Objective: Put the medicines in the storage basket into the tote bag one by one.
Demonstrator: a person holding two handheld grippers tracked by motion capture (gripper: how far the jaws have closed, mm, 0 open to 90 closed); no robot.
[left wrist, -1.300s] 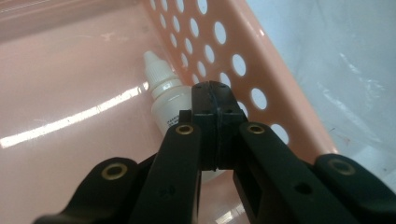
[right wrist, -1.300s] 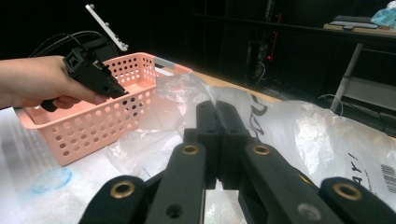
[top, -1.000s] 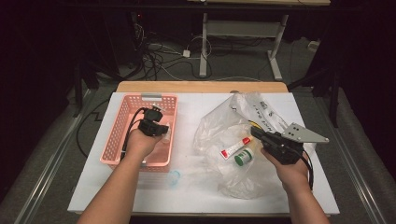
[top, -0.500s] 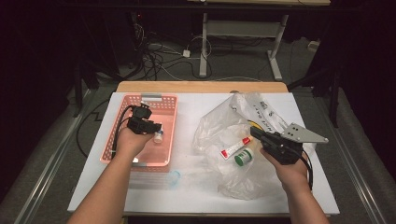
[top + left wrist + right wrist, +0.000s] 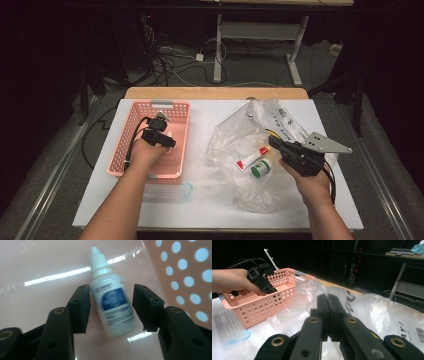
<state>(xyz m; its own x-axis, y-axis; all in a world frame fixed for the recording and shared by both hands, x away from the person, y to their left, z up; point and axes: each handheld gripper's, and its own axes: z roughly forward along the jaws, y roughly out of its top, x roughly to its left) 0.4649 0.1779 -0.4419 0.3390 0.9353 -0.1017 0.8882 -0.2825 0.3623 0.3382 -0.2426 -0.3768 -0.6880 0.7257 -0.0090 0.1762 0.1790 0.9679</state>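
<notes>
Pink perforated basket (image 5: 131, 150): stands on the left of the white table (image 5: 210, 205); on its floor lies one white dropper bottle (image 5: 112, 305) with a blue label, cap pointing away. Left gripper (image 5: 110, 306): inside the basket, jaws spread wide to either side of the bottle, neither pad touching it. Clear plastic bag (image 5: 250, 135): crumpled, centre-right; holds a red-and-white tube (image 5: 252, 158) and a green-capped container (image 5: 261, 169). Right gripper (image 5: 276, 142): at the bag's right edge, jaws pressed together, gripping nothing. Clear lidded tub (image 5: 170, 191): just in front of the basket
</notes>
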